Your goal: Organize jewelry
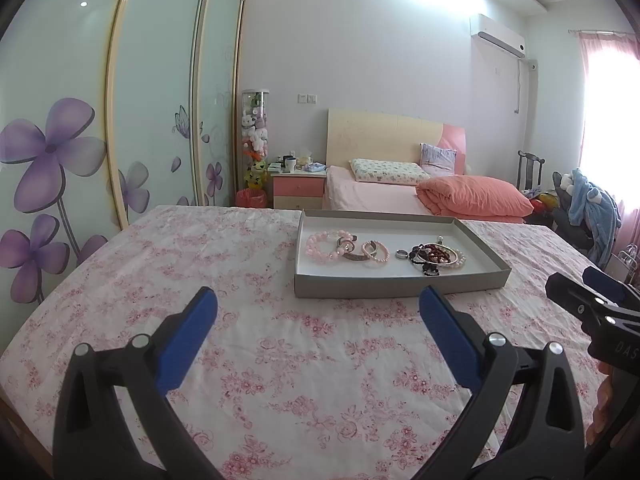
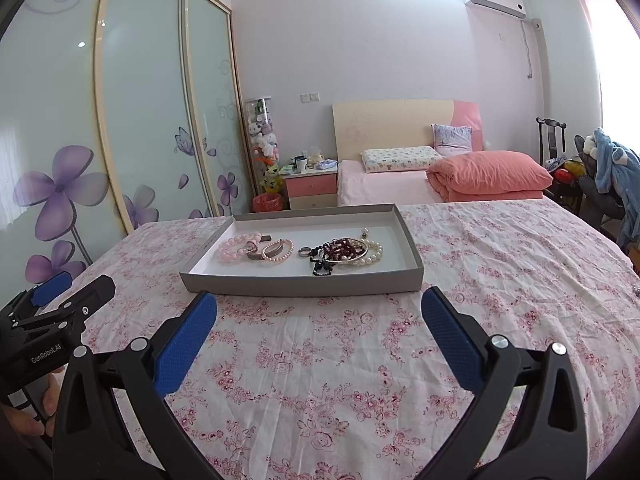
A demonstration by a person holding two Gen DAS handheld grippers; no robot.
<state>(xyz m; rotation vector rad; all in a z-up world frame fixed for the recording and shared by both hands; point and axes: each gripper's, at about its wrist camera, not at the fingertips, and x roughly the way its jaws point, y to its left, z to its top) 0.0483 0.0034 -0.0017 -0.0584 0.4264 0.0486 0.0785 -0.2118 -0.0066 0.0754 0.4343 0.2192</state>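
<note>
The shallow grey tray [image 2: 304, 282] of bracelets [image 2: 236, 250] lay at twelve o'clock, long axis left-right; the left gripper [image 1: 318, 304] and right gripper [image 2: 319, 304] gaped apart, empty.

Bright rm, window [image 1: 608, 120] glare at right, fisheye-warped edges.

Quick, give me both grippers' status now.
Left gripper: open, holding nothing, short of the tray.
Right gripper: open, holding nothing.

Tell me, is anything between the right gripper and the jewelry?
Only the tray's near wall. The right gripper is open over bare cloth, and the jewelry lies inside the tray, so reach over the wall.
</note>
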